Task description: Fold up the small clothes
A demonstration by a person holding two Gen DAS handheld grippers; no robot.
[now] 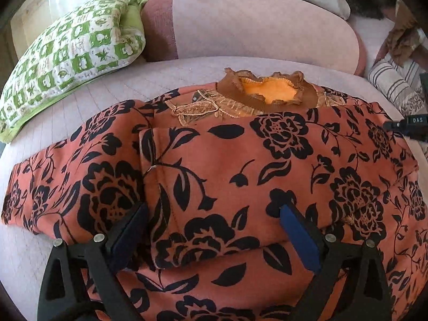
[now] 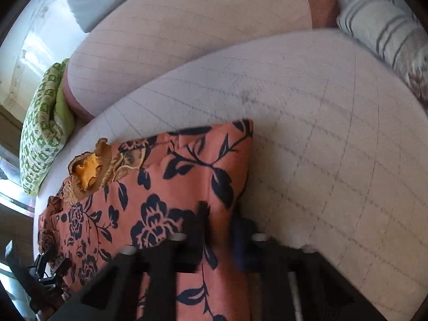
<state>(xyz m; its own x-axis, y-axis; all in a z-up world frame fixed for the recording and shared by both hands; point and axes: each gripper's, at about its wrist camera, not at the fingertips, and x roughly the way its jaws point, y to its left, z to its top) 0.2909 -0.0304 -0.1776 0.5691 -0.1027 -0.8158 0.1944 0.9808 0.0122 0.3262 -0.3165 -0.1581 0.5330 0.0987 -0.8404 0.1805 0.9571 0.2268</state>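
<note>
1. Upper left of the left wrist view, a green pillow sits clear of the work.
2. Lower centre, the left gripper stands with jaws wide apart over the top, gripping nothing, likely ready to take a fold.
3. The top, orange with black flowers and a ruffled collar, lies flat on the bed, a sleeve folded inward.
4. In the right wrist view, the right gripper is pinched closed on the top's right edge, probably to fold it over.

Right claw motion-blurred over garment
</note>
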